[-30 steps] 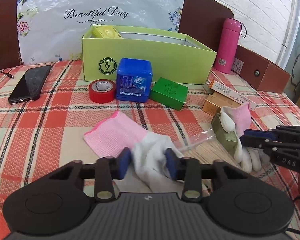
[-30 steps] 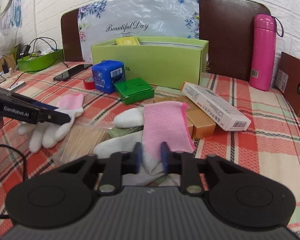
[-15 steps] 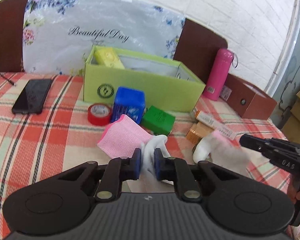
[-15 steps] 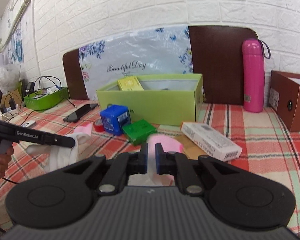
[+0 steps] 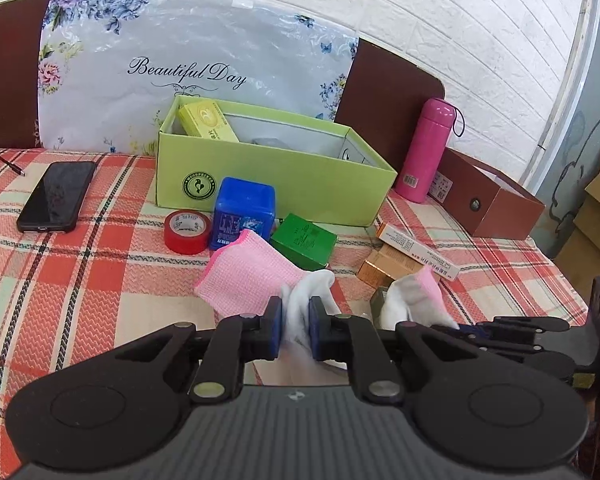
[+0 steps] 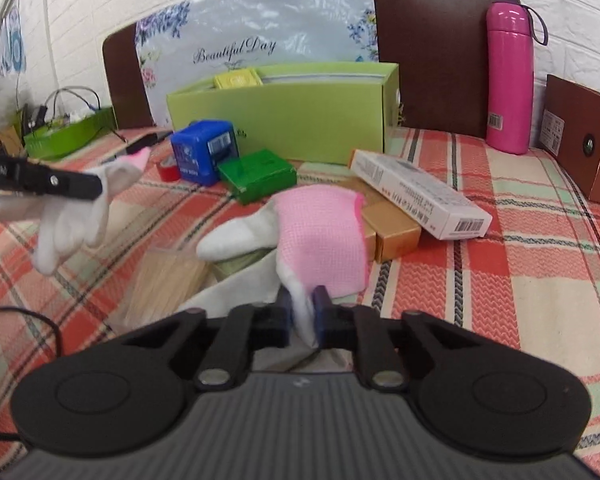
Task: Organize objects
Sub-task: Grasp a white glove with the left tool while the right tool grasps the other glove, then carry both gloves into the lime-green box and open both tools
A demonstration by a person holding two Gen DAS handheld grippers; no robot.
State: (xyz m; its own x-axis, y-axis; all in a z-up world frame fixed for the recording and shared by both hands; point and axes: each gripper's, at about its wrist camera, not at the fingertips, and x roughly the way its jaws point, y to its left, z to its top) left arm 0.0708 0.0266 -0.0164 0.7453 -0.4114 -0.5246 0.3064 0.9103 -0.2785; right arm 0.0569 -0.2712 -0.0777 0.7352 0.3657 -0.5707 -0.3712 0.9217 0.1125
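Two gloves are pinched, one per clamped gripper, L [image 5: 294, 330] & R [image 6: 303, 314], prob. for dropping in far green box [image 5: 276, 184].

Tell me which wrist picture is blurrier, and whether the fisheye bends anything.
Right wrist view: softer, the white glove with a pink cuff and the long white carton smeared. Left wrist view: crisp, the script on the floral plastic bag readable. Both views: the white brick wall curves toward the edges.

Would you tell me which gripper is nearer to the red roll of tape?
Left. The left gripper, holding a glove, sits just in front of the red tape; the right gripper is further off, beyond the blue box.
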